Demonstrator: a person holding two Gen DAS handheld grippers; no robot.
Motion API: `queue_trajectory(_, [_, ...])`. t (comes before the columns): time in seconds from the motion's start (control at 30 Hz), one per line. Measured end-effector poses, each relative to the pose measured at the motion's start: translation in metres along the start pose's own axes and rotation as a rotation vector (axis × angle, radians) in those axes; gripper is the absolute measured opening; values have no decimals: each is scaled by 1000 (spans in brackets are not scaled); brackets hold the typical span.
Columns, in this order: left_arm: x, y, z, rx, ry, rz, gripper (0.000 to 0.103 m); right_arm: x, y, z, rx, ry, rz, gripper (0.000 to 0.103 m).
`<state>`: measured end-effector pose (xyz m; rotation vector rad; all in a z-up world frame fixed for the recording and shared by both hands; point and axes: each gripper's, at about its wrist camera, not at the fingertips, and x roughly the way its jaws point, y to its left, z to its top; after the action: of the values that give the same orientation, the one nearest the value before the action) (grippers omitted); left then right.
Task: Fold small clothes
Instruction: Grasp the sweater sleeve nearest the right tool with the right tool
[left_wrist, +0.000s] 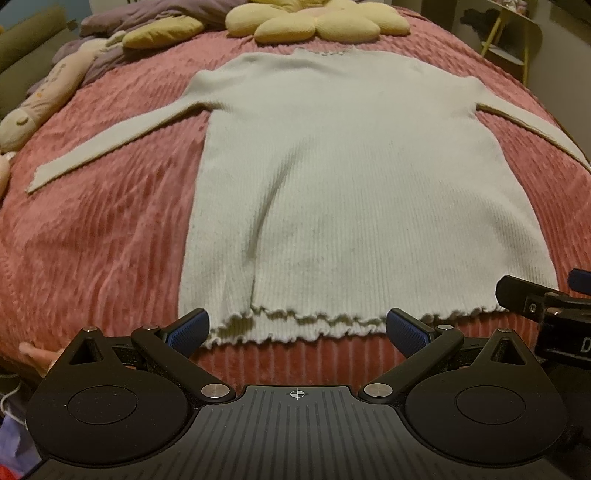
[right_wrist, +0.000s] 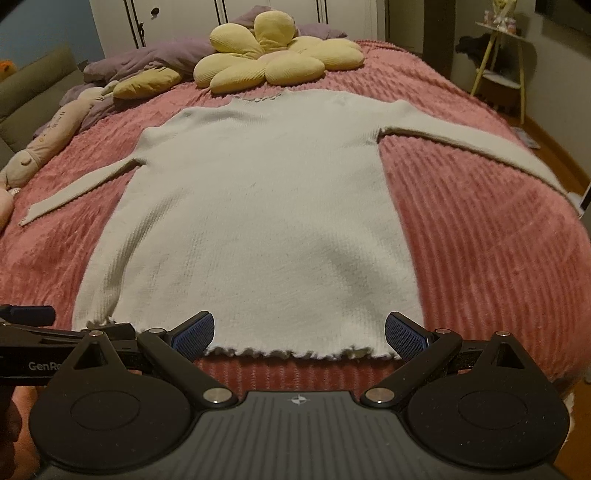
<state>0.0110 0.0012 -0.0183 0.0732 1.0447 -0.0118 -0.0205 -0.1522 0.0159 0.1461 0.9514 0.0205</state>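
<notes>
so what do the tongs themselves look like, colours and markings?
Both are alike: the left tongs and right tongs have matte black linkage arms with silver pivot pins, blue textured pads on the fingertips, round black discs either side, and a ribbed dark base with a small crosshair mark. White partial "GenR" lettering shows on the left one's side.

Sweater's right sleeve (left_wrist: 535, 134) end beyond the frame edge

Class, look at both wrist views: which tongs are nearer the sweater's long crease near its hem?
Left. The left tongs sit just below the crease; the right tongs face the sweater's opposite side.
</notes>
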Motion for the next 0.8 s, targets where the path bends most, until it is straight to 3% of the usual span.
queue_trajectory(0.1, [5,-1,2,3,12,1,103,6,-10,0,49,10,64,99])
queue_trajectory(0.27, [15,0,19,17,-5,33,103,19,-48,15,174,-54,132,99])
queue_trajectory(0.47, [43,4,62,-21,-55,56,103,38,-166,60,466,-288,-9,99])
queue_trajectory(0.53, [58,5,76,-47,-42,65,103,46,-216,69,615,-323,-30,93])
queue_trajectory(0.6, [71,4,86,-63,-39,83,103,56,-259,73,759,-342,-27,73])
queue_trajectory(0.67, [82,1,91,-69,-41,107,103,67,-302,74,913,-349,-24,63])
queue_trajectory(0.8, [101,-3,96,-62,-19,125,103,91,-355,70,1082,-355,-49,45])
